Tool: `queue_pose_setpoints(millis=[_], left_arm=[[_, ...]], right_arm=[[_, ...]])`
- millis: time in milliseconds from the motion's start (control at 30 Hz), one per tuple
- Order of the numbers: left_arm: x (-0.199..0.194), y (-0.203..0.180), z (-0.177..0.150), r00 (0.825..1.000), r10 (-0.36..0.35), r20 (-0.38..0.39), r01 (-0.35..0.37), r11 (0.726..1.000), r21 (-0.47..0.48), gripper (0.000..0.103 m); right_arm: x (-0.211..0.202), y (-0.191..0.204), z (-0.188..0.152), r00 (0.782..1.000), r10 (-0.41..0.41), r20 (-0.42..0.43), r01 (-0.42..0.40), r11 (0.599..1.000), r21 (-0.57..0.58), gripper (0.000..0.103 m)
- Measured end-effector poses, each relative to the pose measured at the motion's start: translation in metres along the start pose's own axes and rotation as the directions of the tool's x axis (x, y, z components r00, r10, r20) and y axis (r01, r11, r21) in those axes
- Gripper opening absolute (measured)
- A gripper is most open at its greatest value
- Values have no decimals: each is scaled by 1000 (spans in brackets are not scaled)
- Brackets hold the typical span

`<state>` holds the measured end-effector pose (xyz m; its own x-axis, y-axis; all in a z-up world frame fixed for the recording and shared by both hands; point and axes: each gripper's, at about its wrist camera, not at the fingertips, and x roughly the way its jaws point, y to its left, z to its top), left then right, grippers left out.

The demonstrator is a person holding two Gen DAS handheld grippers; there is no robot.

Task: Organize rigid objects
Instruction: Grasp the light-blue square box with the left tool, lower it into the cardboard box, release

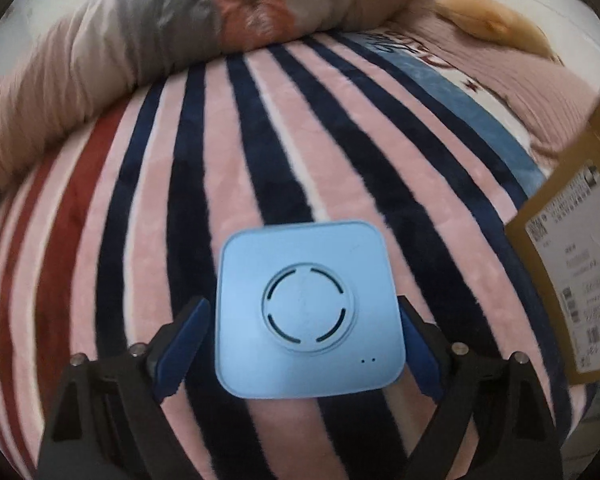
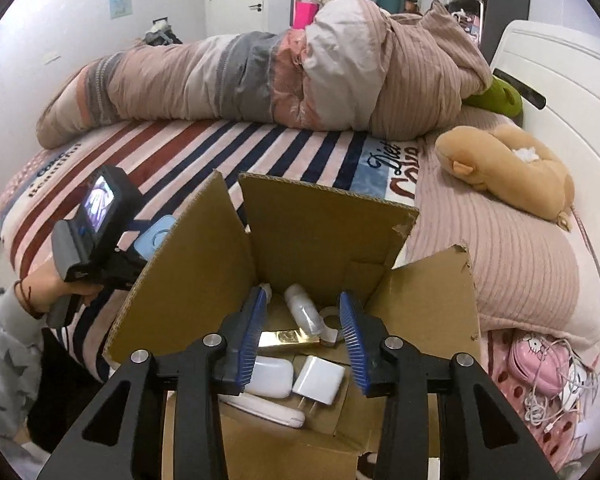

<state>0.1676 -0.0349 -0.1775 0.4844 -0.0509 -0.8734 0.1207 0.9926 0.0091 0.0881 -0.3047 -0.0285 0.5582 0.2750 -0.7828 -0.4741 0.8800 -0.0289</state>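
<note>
A light blue square device point(image 1: 309, 309) with a round vent ring sits between the pads of my left gripper point(image 1: 303, 330), which is shut on it above the striped blanket point(image 1: 260, 140). In the right wrist view a corner of the blue device point(image 2: 155, 240) shows beside the left flap of the cardboard box point(image 2: 324, 224). My right gripper point(image 2: 305, 316) is open and empty over the box opening. Inside the box lie a white charger plug point(image 2: 320, 380), a white case point(image 2: 269, 376), a gold bar-shaped item point(image 2: 290, 338) and a white bottle point(image 2: 302, 308).
A rolled duvet point(image 2: 260, 80) lies across the far side of the bed. A tan plush toy point(image 2: 512, 168) rests on the pink ribbed cover at right. A pink gadget with tangled white cables point(image 2: 540, 372) lies right of the box. The box's labelled side point(image 1: 580, 280) is at right.
</note>
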Motion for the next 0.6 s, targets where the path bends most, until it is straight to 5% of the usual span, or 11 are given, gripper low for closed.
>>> queue_pose_setpoints(millis=[67,233,400,467,533,600], left_arm=[[-3,4,-1,999,-43,24,44,999,-27,79],[-16,-3,4,998,-34,52,33,999,19,79],[-87,-12,23,985,-81,150,70,994,78,79],[-124,-25,34,976,-132,171,111,985,132,79],[-150,-40,44,968,-178,177,146,973,180,79],[-172,-61,58,956,-243,162,201,951,236,79]], right_arm=[[-1,1,-1,1000,8,3,-8,1000,-1,34],[0,-1,-3,1000,17,0,-17,1000,0,34],[-9,-4,-6,992,122,35,-121,991,-49,34],[-17,-2,-9,986,156,65,-149,985,-91,44],[-27,1,-11,977,178,115,-162,977,-137,82],[-37,4,-14,963,208,171,-178,968,-175,91]])
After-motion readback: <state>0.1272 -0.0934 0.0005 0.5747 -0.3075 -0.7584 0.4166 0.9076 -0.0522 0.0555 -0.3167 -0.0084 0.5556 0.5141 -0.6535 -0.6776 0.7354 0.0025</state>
